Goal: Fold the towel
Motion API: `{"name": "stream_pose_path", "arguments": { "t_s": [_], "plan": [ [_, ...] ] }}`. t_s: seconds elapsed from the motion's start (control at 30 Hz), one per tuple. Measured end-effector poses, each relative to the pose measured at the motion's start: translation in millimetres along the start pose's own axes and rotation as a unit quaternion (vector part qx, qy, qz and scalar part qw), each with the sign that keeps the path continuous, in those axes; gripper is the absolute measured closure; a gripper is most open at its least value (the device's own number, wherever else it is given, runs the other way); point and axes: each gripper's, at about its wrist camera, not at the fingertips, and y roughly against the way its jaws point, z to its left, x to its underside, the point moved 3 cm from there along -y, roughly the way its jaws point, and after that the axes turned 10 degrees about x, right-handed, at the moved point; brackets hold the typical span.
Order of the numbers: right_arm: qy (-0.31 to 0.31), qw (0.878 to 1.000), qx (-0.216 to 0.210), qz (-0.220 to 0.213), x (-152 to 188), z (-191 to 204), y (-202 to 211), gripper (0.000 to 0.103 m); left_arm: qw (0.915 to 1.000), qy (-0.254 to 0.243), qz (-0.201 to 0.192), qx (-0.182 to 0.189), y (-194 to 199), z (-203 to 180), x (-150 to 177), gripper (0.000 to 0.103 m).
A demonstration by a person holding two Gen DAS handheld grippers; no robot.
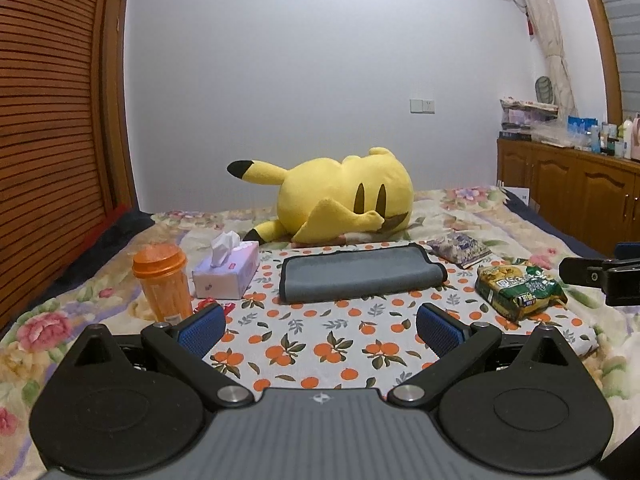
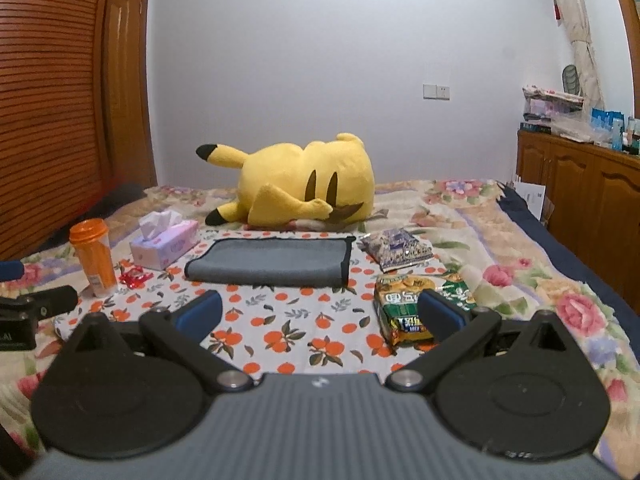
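Note:
A grey towel (image 1: 360,274) with dark edging lies folded into a long flat band on the orange-print cloth (image 1: 320,344), in front of the yellow plush. The right wrist view shows the same towel (image 2: 268,262) just past the fingertips. My left gripper (image 1: 320,326) hovers open above the cloth, short of the towel, with nothing between its blue pads. My right gripper (image 2: 320,312) is open too and empty; its right finger (image 2: 442,314) overlaps a green snack bag (image 2: 404,308). Each gripper shows at the edge of the other's view.
An orange cup (image 1: 163,284) and a tissue box (image 1: 228,270) stand left of the towel. A green snack bag (image 1: 520,290) and a purple packet (image 1: 460,248) lie right of it. A yellow plush (image 1: 340,196) lies behind. A wooden cabinet (image 1: 572,196) lines the right side.

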Motion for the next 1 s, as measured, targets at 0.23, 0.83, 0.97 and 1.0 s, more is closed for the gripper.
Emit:
{"name": "stream_pose_path", "arguments": {
  "t_s": [0.23, 0.83, 0.97, 1.0],
  "plan": [
    [-0.001, 1.000, 0.001, -0.016, -2.1, -1.4, 3.1, 0.000, 0.9999, -0.005, -0.012, 0.002, 3.4, -1.9, -1.5, 0.000],
    [-0.001, 1.000, 0.001, -0.016, -2.1, -1.7, 3.0, 0.000, 0.9999, -0.004, -0.012, -0.003, 2.6, -0.5, -1.6, 0.000],
    [-0.001, 1.000, 0.001, -0.016, -2.4, -1.8, 2.6, 0.000, 0.9999, -0.004, -0.012, -0.003, 2.7, -0.5, -1.5, 0.000],
    [-0.001, 1.000, 0.001, -0.016, -2.1, -1.6, 3.0, 0.000, 0.9999, -0.004, -0.012, -0.003, 2.7, -0.5, -1.5, 0.000]
  ]
}}
